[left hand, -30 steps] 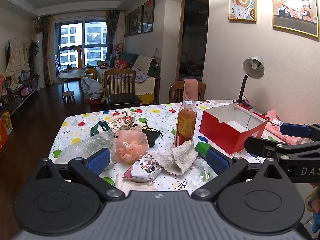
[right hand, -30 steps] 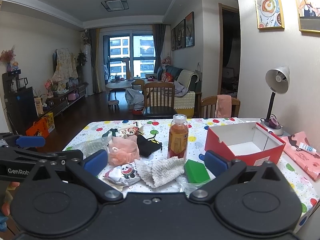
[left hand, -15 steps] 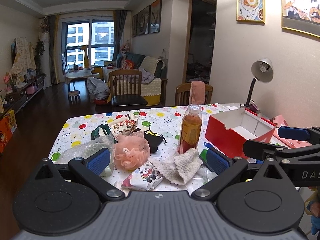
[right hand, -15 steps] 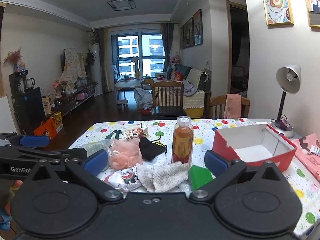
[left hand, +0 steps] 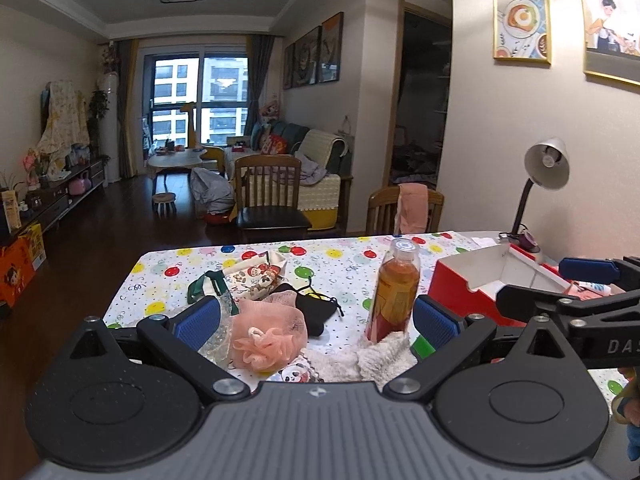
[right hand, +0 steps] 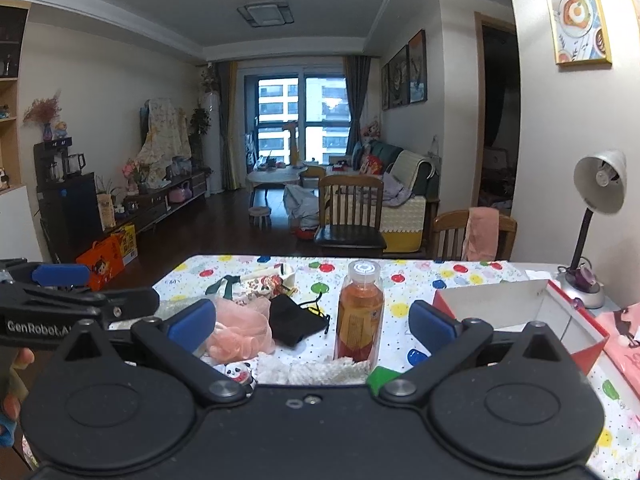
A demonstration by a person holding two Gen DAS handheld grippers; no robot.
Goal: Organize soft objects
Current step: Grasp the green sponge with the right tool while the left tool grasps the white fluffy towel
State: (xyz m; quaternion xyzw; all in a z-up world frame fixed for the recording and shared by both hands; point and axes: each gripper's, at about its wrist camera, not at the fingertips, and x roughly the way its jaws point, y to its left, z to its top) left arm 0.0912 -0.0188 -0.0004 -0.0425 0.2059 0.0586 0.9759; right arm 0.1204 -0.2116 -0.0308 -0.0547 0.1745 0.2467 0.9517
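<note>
Left gripper [left hand: 316, 320]: held above the near edge of the table [left hand: 336, 268], jaws spread wide, nothing gripped. Its blue pads [left hand: 198, 322] are seen on either side of the clutter. In the right wrist view the same tool is seen at the left border [right hand: 60, 304].

Right gripper [right hand: 312, 324]: likewise wide open and empty, held over the near table edge. It is seen from the side at the right border of the left wrist view [left hand: 580, 300].

Soft objects, gathered on the left half of the dotted tablecloth:
- Pink mesh bath pouf [left hand: 266, 334], nearest the left gripper's left pad.
- Black fabric pouch [left hand: 316, 312], just behind and touching the pouf.
- Cartoon-print cloth bag [left hand: 256, 276], farther back, with a dark green strap [left hand: 206, 286] beside it.
- Crumpled bubble wrap [left hand: 218, 340], at the pouf's left, partly hidden by the pad.
- White fluffy cloth [left hand: 380, 356], at the near edge, touching the foot of the bottle.
- Small panda-print packet [left hand: 294, 374], at the near edge, partly hidden by the gripper body.

Other items:
- Bottle of orange drink [left hand: 394, 288], upright, near the table's middle.
- Green block [left hand: 424, 346], partly hidden behind the right pad.
- Red box with white lining [right hand: 520, 320], open-topped, at the right, well apart from the soft pile.
- Desk lamp [right hand: 596, 216], behind the box.
</note>
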